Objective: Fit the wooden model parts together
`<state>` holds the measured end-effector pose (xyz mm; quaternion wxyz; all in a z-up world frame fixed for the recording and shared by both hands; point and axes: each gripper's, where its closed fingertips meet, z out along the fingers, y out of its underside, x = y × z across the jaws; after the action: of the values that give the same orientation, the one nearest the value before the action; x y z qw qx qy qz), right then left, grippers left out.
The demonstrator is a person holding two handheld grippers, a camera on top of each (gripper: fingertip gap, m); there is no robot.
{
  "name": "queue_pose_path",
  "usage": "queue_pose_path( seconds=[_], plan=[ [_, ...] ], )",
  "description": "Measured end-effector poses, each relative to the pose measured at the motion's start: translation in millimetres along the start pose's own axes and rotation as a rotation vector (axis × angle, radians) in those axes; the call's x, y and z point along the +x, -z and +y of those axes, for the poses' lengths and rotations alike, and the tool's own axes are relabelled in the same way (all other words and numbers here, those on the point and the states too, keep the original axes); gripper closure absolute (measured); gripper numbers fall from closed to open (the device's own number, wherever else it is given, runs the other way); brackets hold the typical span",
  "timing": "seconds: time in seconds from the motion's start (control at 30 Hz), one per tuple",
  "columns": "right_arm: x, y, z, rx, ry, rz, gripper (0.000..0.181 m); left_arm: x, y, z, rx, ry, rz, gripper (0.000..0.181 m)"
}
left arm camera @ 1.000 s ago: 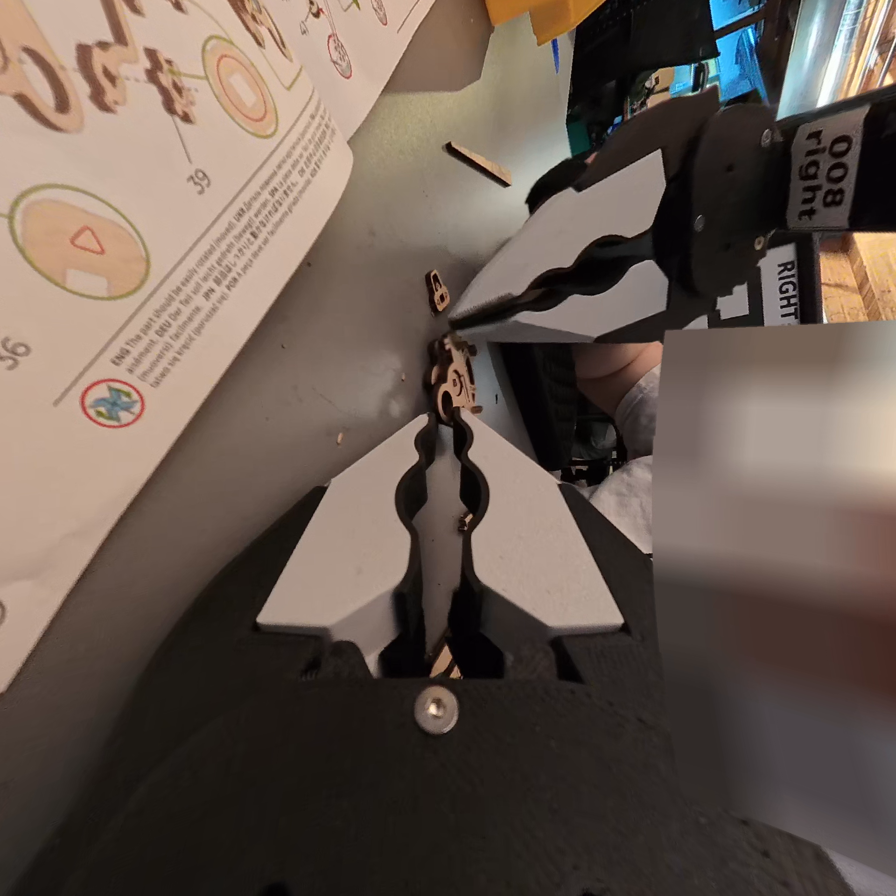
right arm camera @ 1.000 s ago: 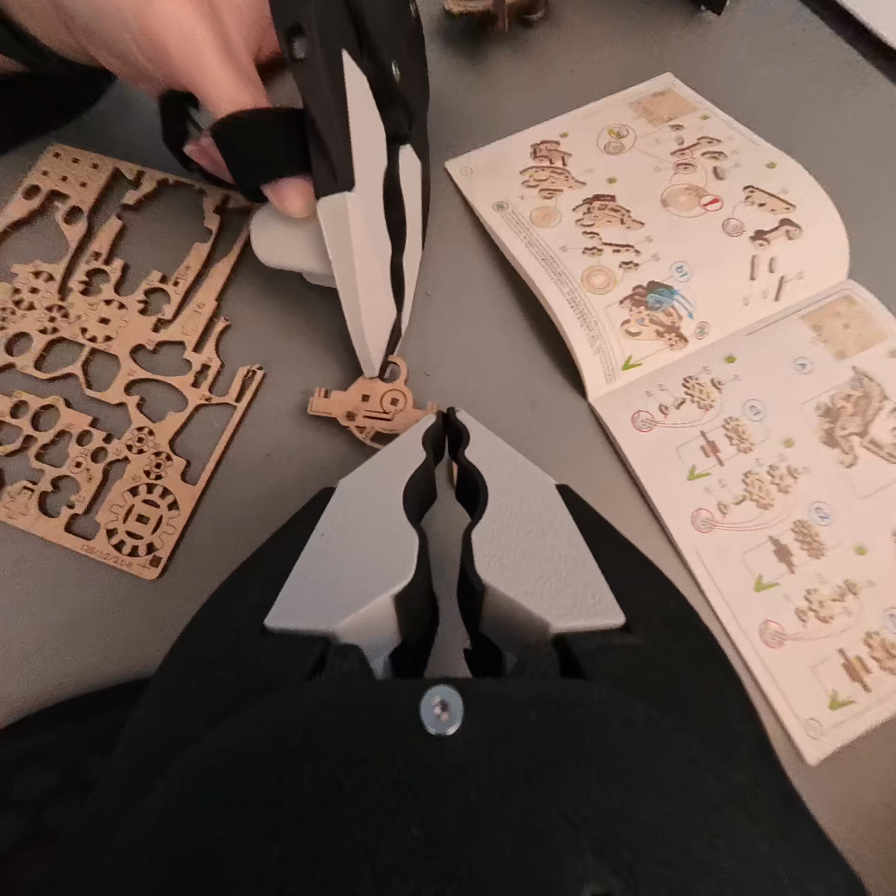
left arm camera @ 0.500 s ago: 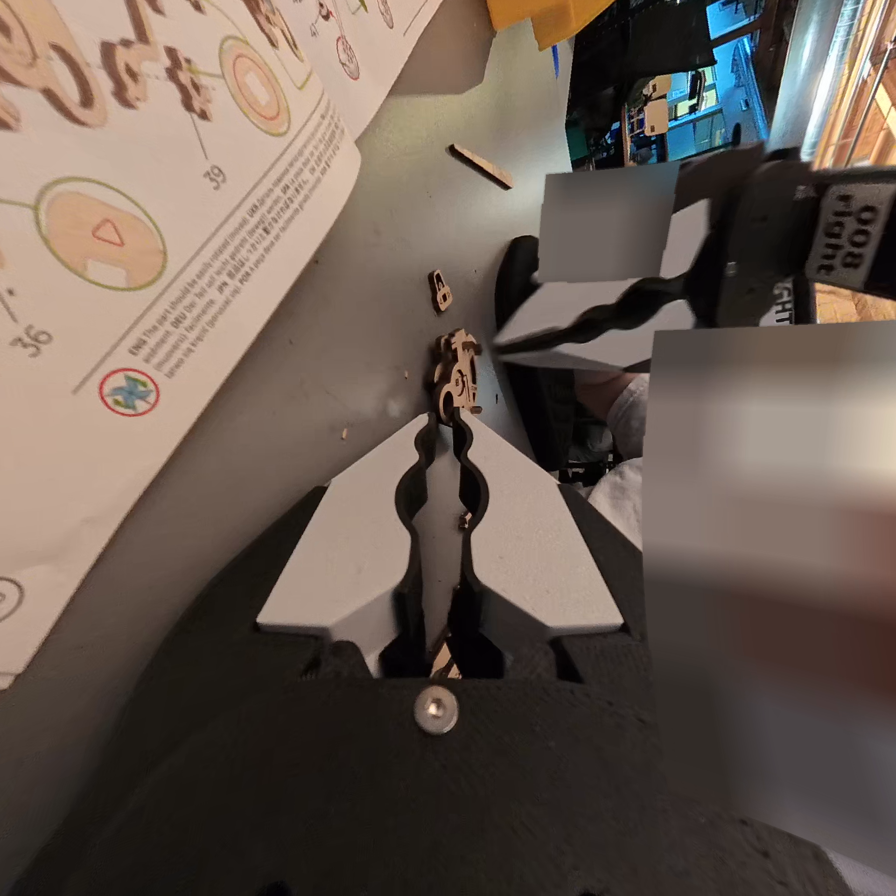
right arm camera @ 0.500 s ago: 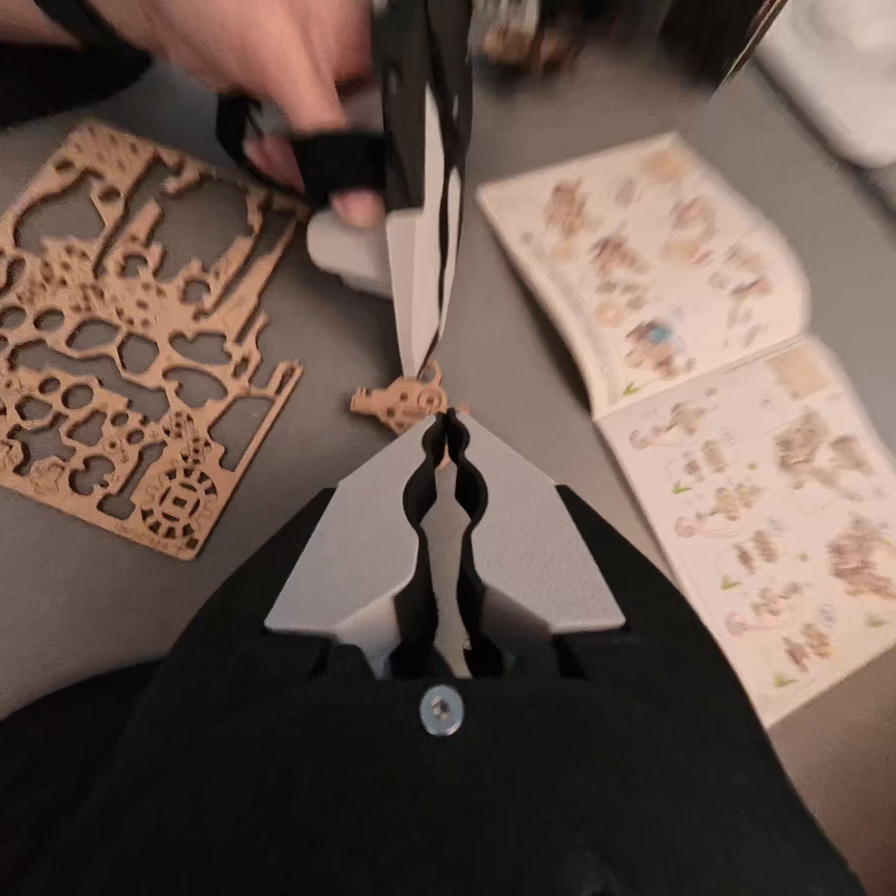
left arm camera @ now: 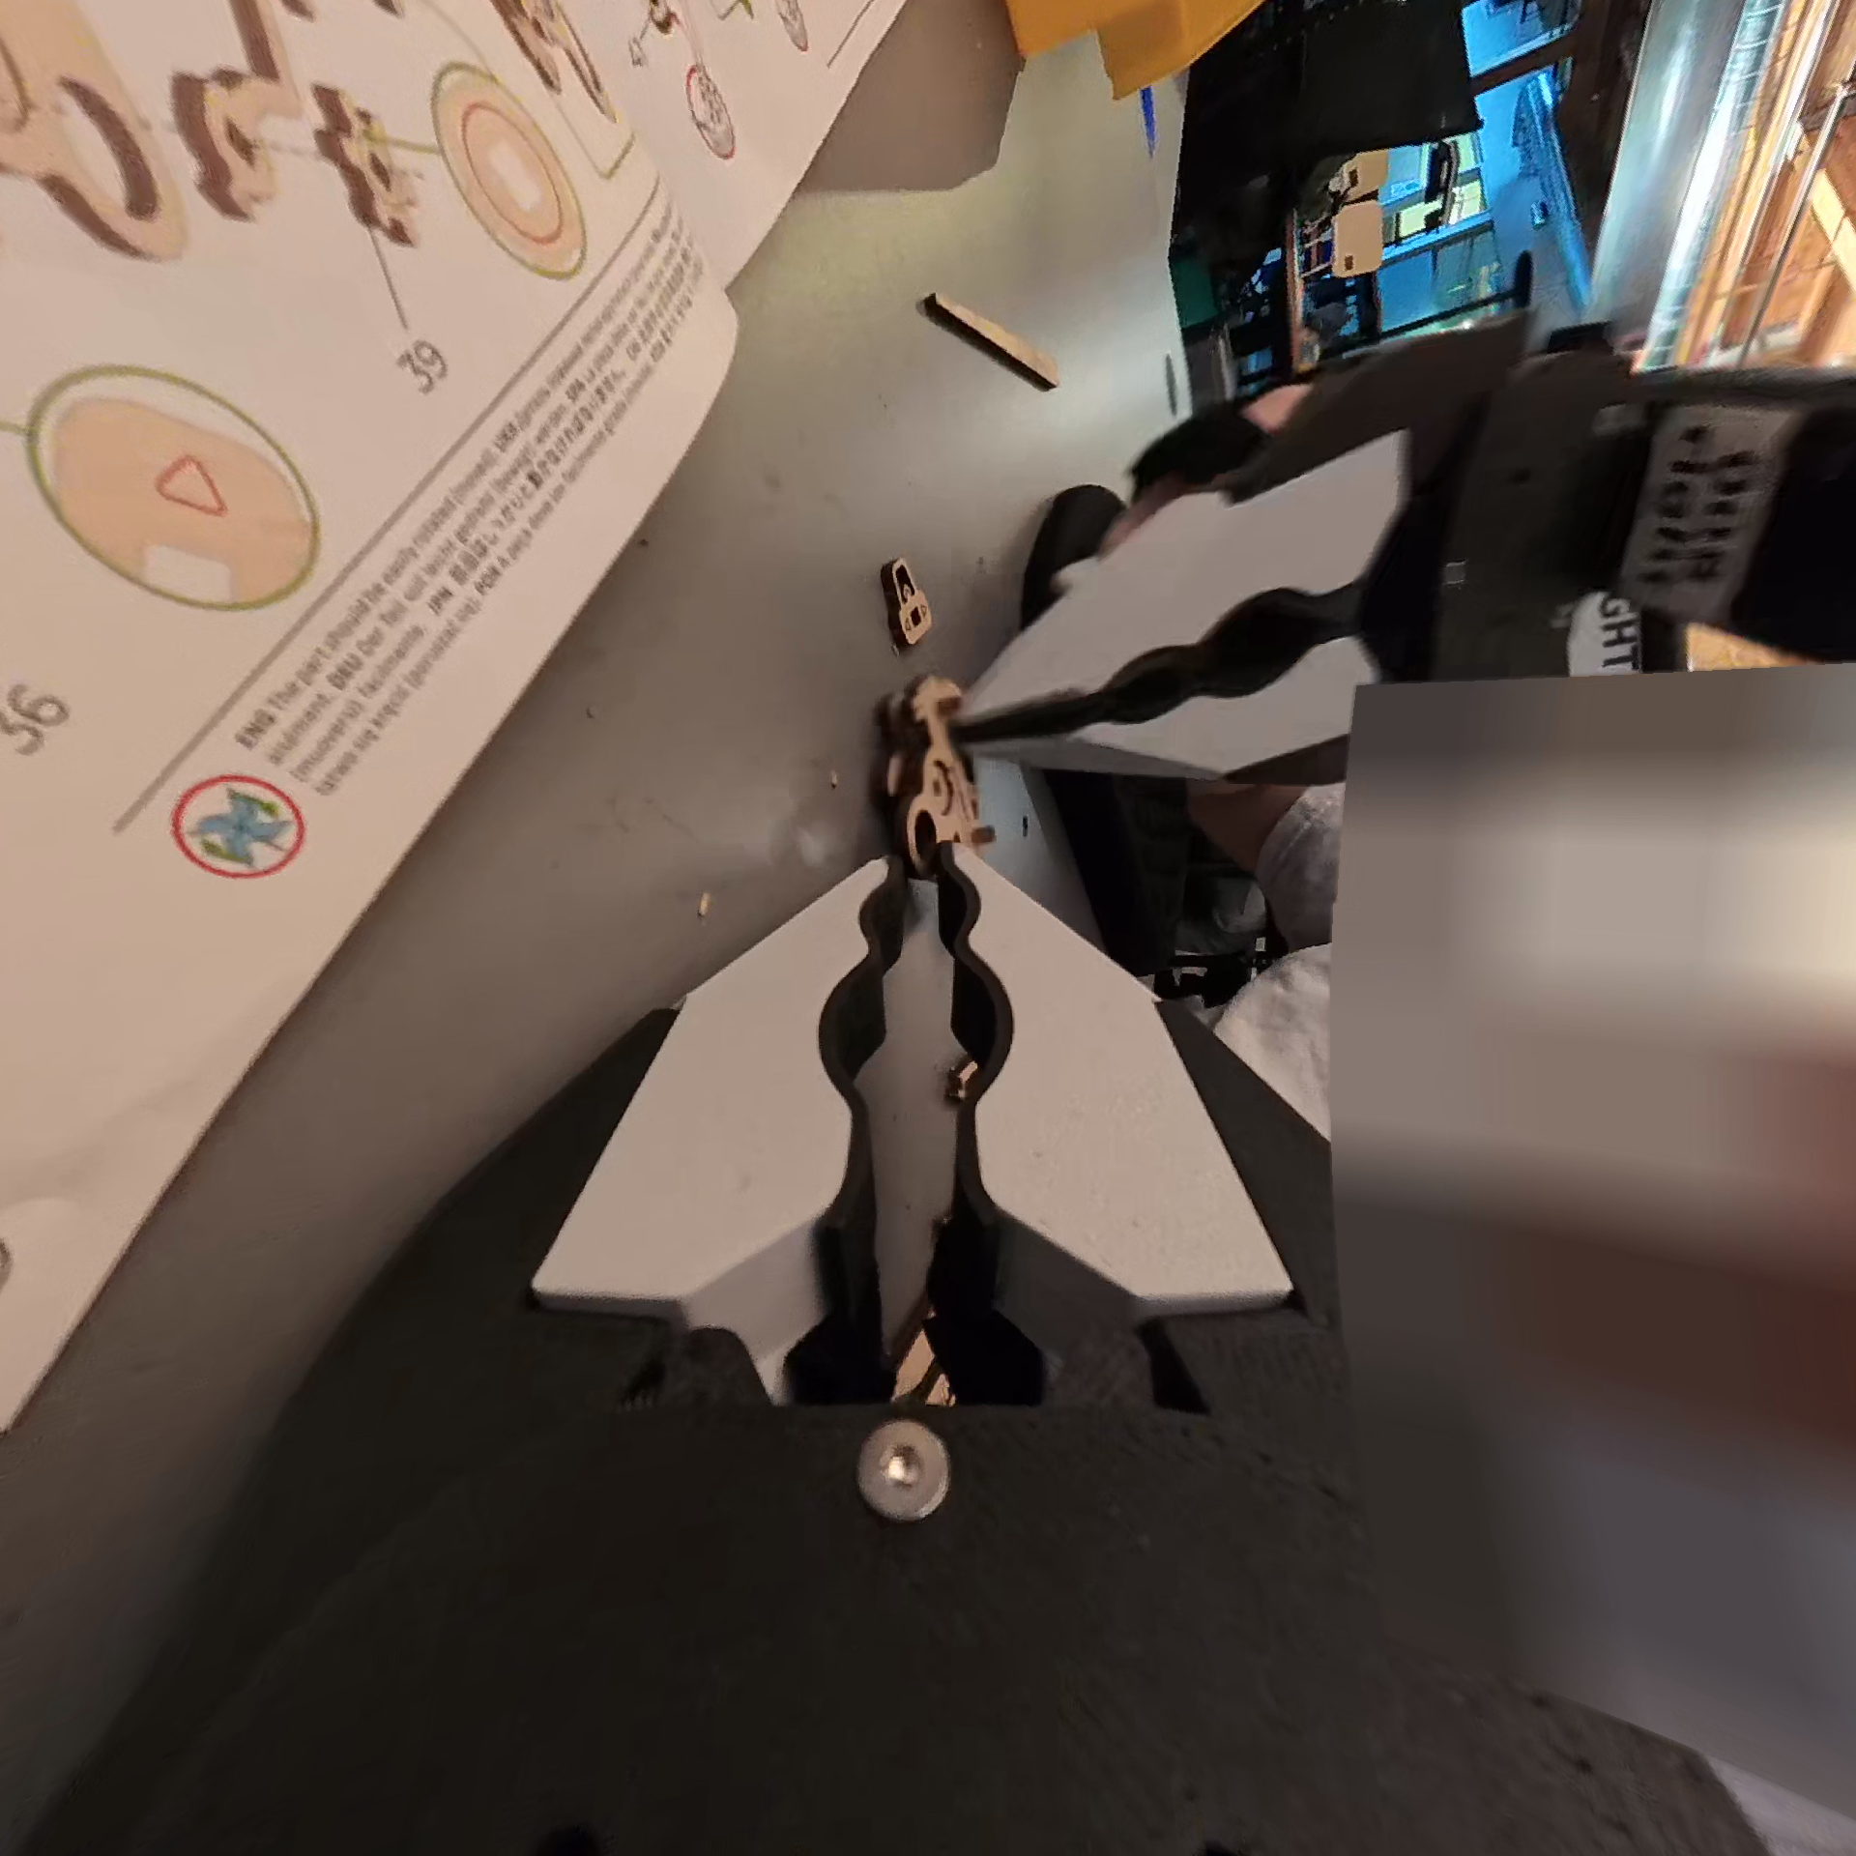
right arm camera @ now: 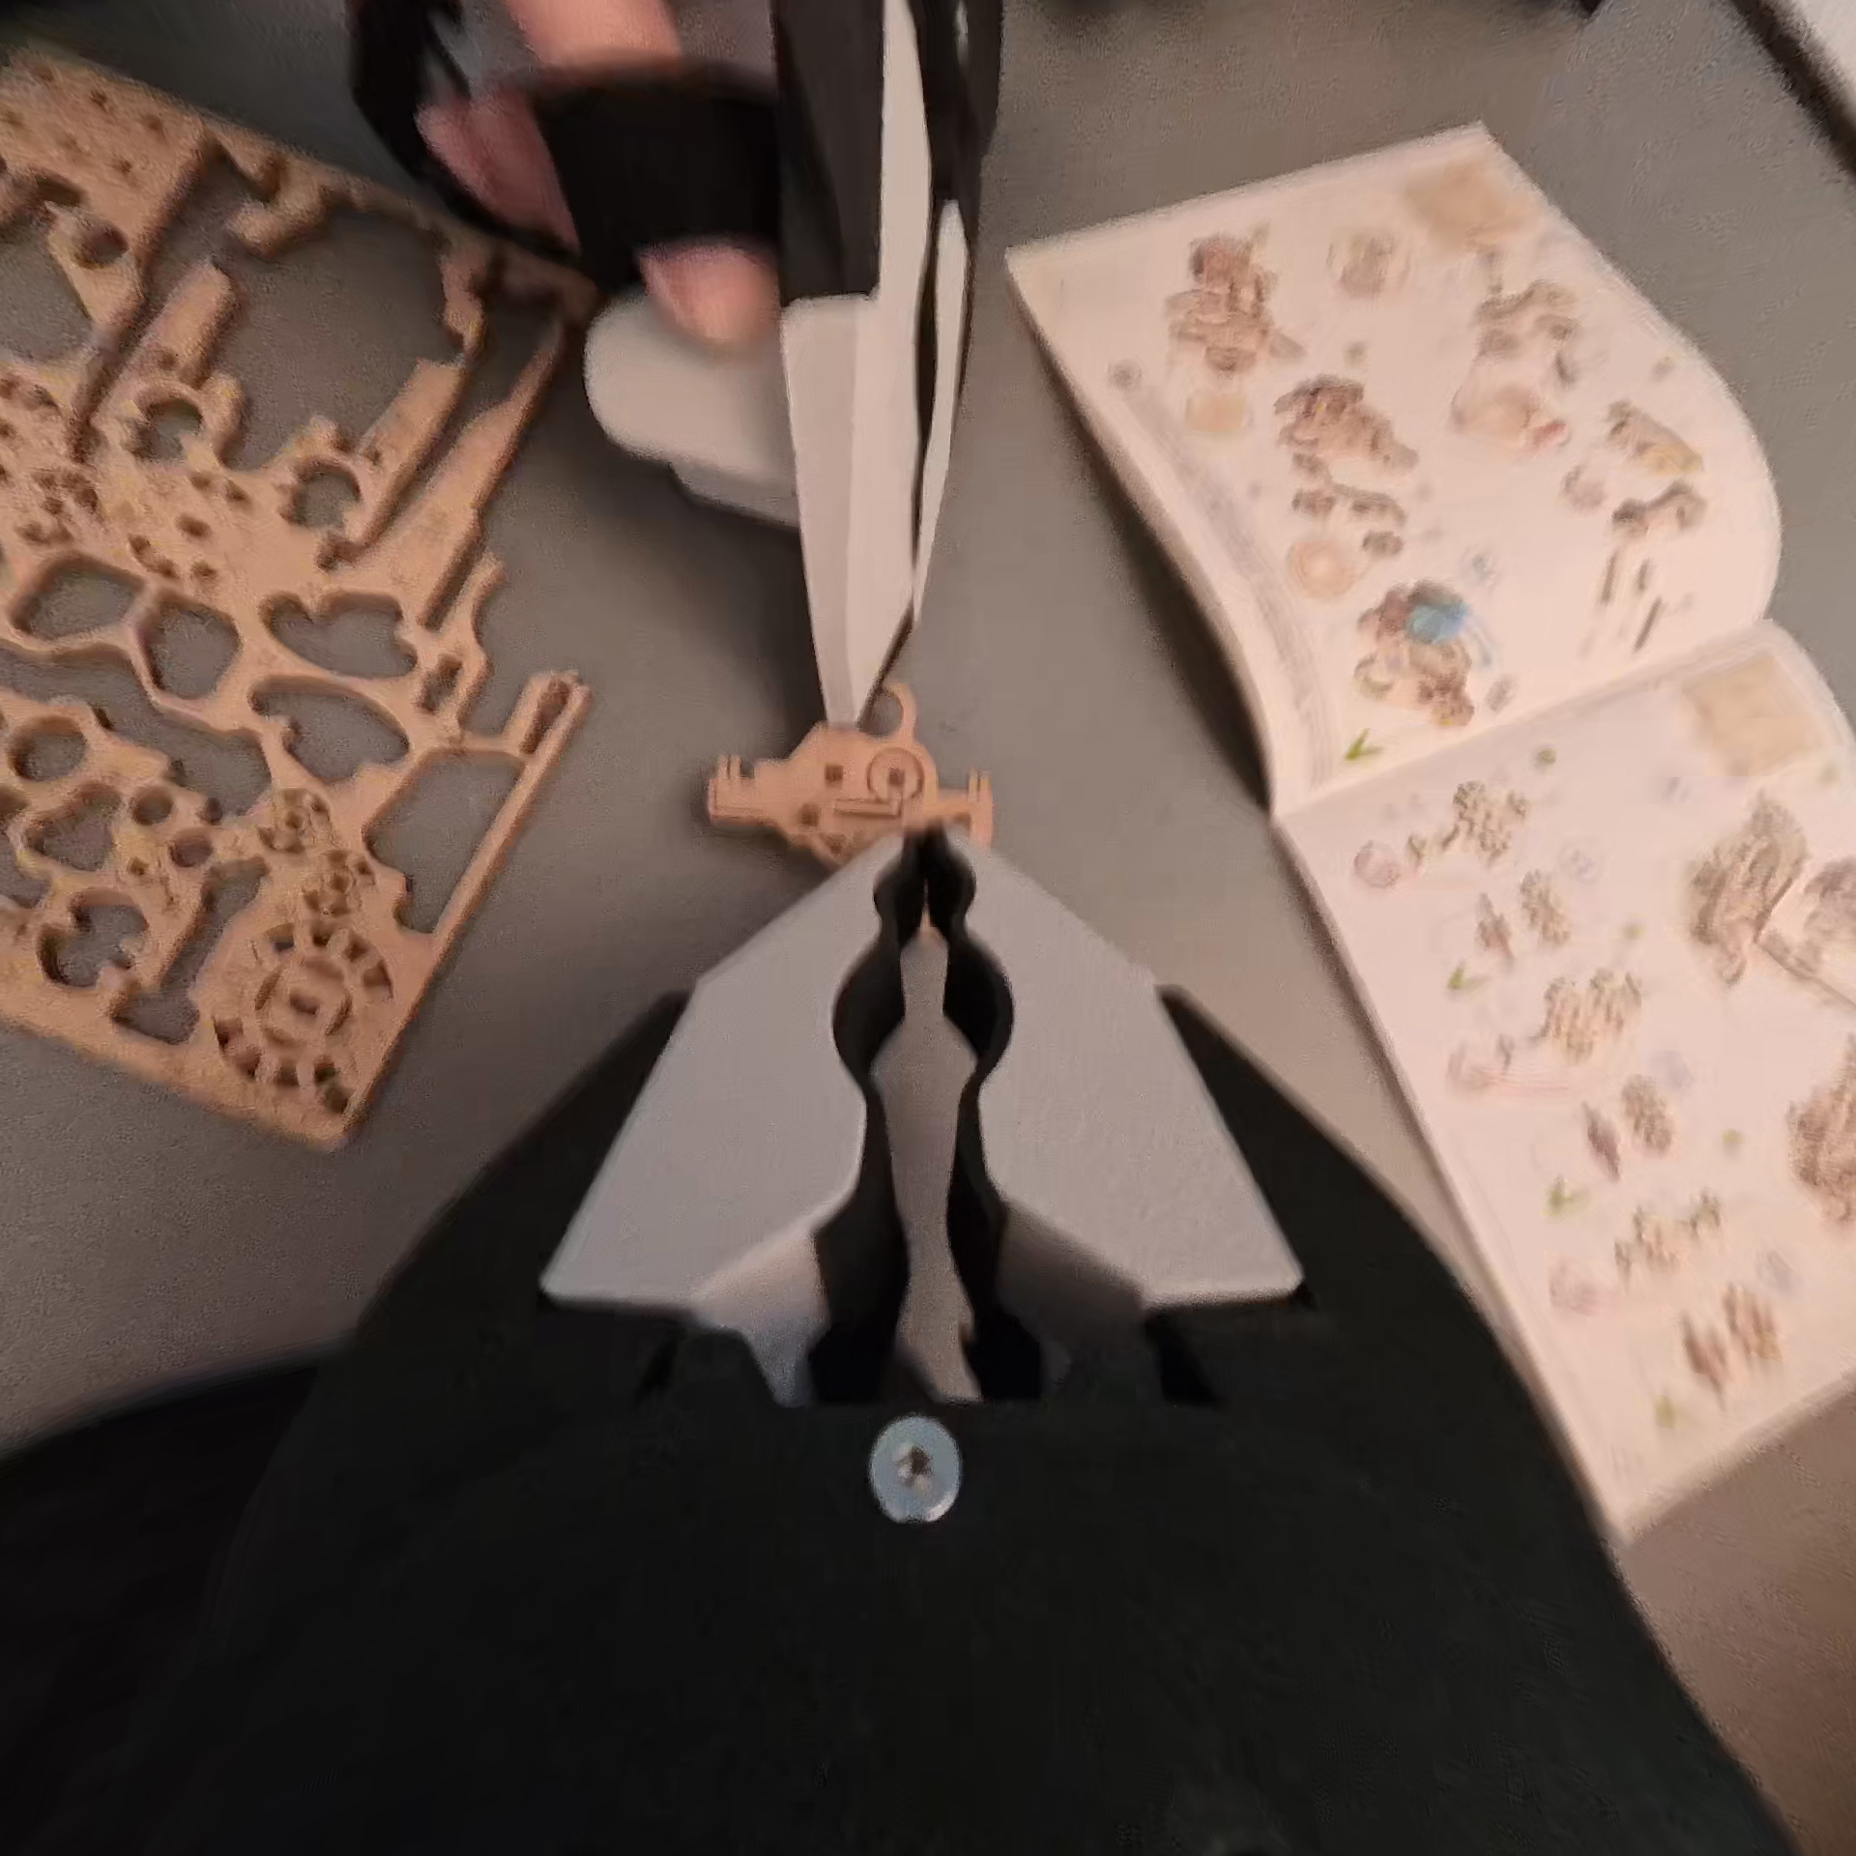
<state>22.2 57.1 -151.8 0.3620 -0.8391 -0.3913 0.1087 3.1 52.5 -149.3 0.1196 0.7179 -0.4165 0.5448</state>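
The grey table (right arm camera: 1055,703) lies under both tongs and holds everything. To the right of the right tongs (right arm camera: 924,854) the booklet (right arm camera: 1506,703) lies open, likely so the person can look at the steps while working. To their left lies the wooden sheet (right arm camera: 221,653) with many holes where parts came out.

The left tongs (left arm camera: 919,869) come in from the far side in the right wrist view, and a hand (right arm camera: 603,181) holds them by a black strap. They are pressed together on the top loop of the flat part (right arm camera: 854,788). This keeps the part up off the table and still, so the other tongs can work on it.

The right tongs look pressed together too, with their tips at the lower right edge of the part. It is too blurry to tell if they pinch it or a tiny peg there.

Just past the tips, in the left wrist view, a small piece (left arm camera: 907,606) lies on the table, and a little strip (left arm camera: 989,326) lies farther off. They may be next to fit.
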Motion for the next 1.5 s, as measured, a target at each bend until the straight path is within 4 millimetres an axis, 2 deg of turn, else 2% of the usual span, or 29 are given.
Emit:
queue_pose_path(
  seconds=[0.13,0.17,0.2,0.23,0.27,0.33,0.37,0.4,0.43,0.47,0.53,0.57,0.63,0.77,0.8,0.83,0.9,0.97,1.0,1.03,1.07,1.1,1.17,1.27,1.37,1.4,1.43,1.47,1.5],
  plan=[
    [-1.8,16.0,-23.8,0.101,0.031,0.03,0.181,-0.5,0.3,0.0,0.002,0.003,-0.004,0.177],
    [-6.3,9.5,-19.5,0.082,0.03,0.006,0.181,-0.4,0.2,0.0,0.002,0.006,-0.003,0.177],
    [-5.2,-0.6,-0.5,-0.016,0.03,-0.003,0.173,-0.5,0.5,-0.3,0.002,0.009,-0.002,0.177],
    [-5.5,3.1,-10.6,0.043,-0.006,-0.023,0.181,-1.3,1.8,-1.1,0.008,0.013,-0.005,0.177],
    [-4.5,6.6,-11.4,0.025,-0.011,-0.022,0.181,-1.1,1.7,-0.7,0.008,0.018,-0.001,0.177],
    [-5.0,16.7,-26.8,0.112,0.018,0.016,0.181,-1.0,1.3,-0.7,0.007,0.022,0.001,0.177],
    [-7.5,10.5,-21.5,0.092,0.017,0.002,0.181,-0.8,1.0,-0.7,0.006,0.024,0.002,0.177],
    [-7.1,-0.7,-0.4,-0.016,0.009,-0.012,0.174,-0.7,0.8,-1.0,0.007,0.028,0.005,0.177],
    [-7.9,3.6,-13.7,0.064,-0.024,-0.033,0.181,-1.3,1.9,-1.5,0.01,0.032,0.005,0.177],
    [-7.5,7.9,-14.8,0.044,-0.021,-0.027,0.181,-1.0,1.7,-0.9,0.008,0.032,0.009,0.177],
    [-11.2,18.1,-31.8,0.128,0.027,0.004,0.181,-0.9,1.4,-1.0,0.007,0.028,0.007,0.177],
    [-14.4,16.7,-33.2,0.135,0.038,-0.004,0.181,-0.9,1.1,-0.9,0.006,0.028,0.007,0.177],
    [-16.9,-1.3,-10.6,0.027,0.026,-0.037,0.179,-1.0,1.3,-0.9,0.005,0.032,0.008,0.177],
    [-16.4,13.5,-34.1,0.142,0.023,-0.037,0.181,-0.7,0.9,-0.8,0.003,0.028,0.009,0.177],
    [-18.7,7.7,-31.3,0.125,0.022,-0.056,0.181,-0.2,0.0,-0.5,-0.001,0.028,0.011,0.177],
    [-18.7,-4.6,-16.4,0.046,0.021,-0.074,0.181,-0.1,-0.5,-0.5,-0.001,0.029,0.012,0.177],
    [-16.6,0.3,-20.0,0.06,-0.043,-0.116,0.181,-0.5,0.3,-0.6,0.002,0.028,0.009,0.177],
    [-19.0,9.3,-34.6,0.15,-0.025,-0.108,0.181,-0.2,-0.3,-0.3,0.001,0.03,0.01,0.177],
    [-22.4,5.1,-32.3,0.133,-0.027,-0.123,0.181,-0.2,-0.3,-0.4,0.0,0.031,0.011,0.177],
    [-23.3,-6.0,-13.9,0.028,-0.024,-0.134,0.181,-0.1,-0.5,-0.5,0.0,0.034,0.014,0.177],
    [-26.6,-5.2,-21.7,0.068,-0.069,-0.175,0.181,0.0,-0.6,-0.4,-0.001,0.035,0.015,0.177],
    [-27.6,-3.2,-19.4,0.032,-0.061,-0.184,0.181,-0.1,-0.6,-0.5,0.0,0.034,0.015,0.177],
    [-24.0,2.6,-29.5,0.092,-0.013,-0.125,0.181,0.0,-0.5,-0.4,0.0,0.035,0.016,0.177],
    [-28.2,-5.2,-18.7,0.03,-0.053,-0.177,0.181,0.1,-0.7,-0.3,-0.001,0.034,0.017,0.177],
    [-20.3,1.2,-29.2,0.086,0.006,-0.105,0.181,0.2,-0.9,-0.1,-0.002,0.033,0.017,0.177],
    [-20.8,-6.8,-14.3,0.005,-0.002,-0.125,0.179,0.3,-0.9,-0.2,-0.002,0.034,0.018,0.177],
    [-19.0,-5.6,-22.2,0.057,-0.044,-0.14,0.181,0.0,-0.6,-0.4,0.0,0.033,0.015,0.177],
    [-16.3,-4.5,-17.6,0.023,-0.042,-0.134,0.181,0.2,-0.8,-0.1,-0.001,0.033,0.016,0.177],
    [-14.3,-1.6,-22.9,0.057,-0.021,-0.11,0.181,0.2,-0.9,-0.1,0.001,0.033,0.015,0.177]
  ],
)
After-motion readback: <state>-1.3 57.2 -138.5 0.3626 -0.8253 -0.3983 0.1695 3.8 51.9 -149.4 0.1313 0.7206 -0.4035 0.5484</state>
